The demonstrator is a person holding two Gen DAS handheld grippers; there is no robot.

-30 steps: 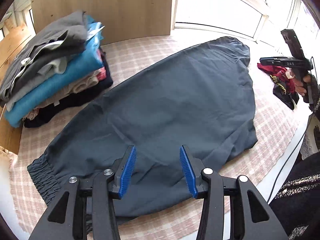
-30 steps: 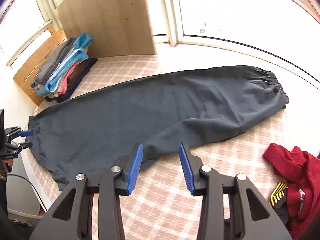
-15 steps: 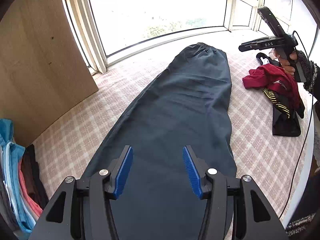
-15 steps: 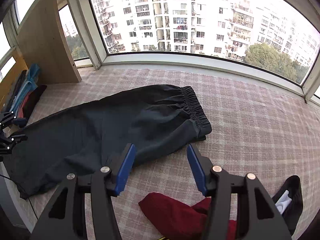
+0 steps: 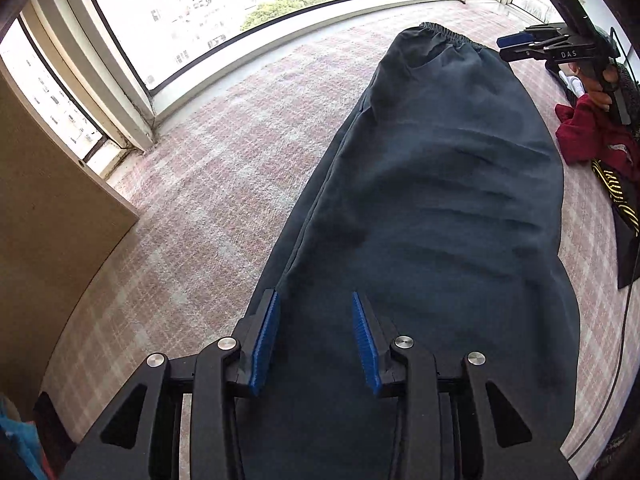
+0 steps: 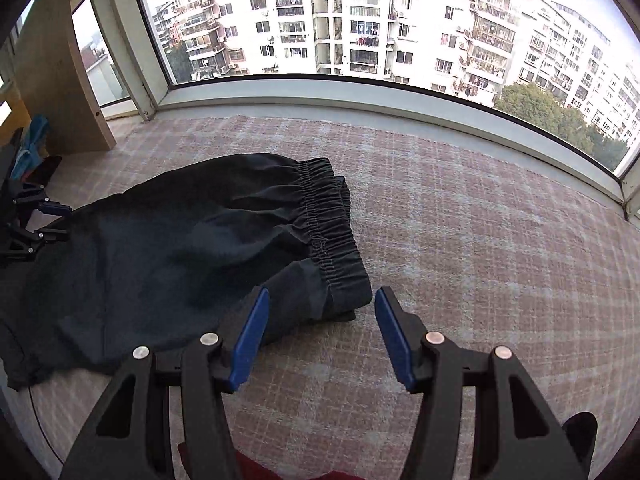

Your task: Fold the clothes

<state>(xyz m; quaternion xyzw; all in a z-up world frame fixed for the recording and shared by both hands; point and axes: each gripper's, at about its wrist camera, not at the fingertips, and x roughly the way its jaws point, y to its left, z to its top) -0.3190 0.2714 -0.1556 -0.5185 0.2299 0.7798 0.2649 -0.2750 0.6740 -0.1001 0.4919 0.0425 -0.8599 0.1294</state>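
Dark navy trousers (image 5: pixel 432 208) lie flat along the checked cloth surface, with the elastic waistband (image 6: pixel 332 236) at the far end. My left gripper (image 5: pixel 316 338) is open and hovers low over the near end of the trousers. My right gripper (image 6: pixel 320 332) is open, its jaws on either side of the near corner of the waistband, not closed on it. The right gripper also shows in the left wrist view (image 5: pixel 532 42), beside the waistband. The left gripper also shows in the right wrist view (image 6: pixel 48 220).
A red garment (image 5: pixel 588 132) and a black and yellow one (image 5: pixel 616 192) lie in a heap right of the trousers. A wooden panel (image 5: pixel 44 216) stands at the left, with stacked folded clothes (image 6: pixel 28 152) beside it. A window sill (image 6: pixel 360 96) bounds the far edge.
Both grippers have swung toward the window. My right gripper has come down to the waistband corner. My left gripper has dropped closer over the near end of the trousers.
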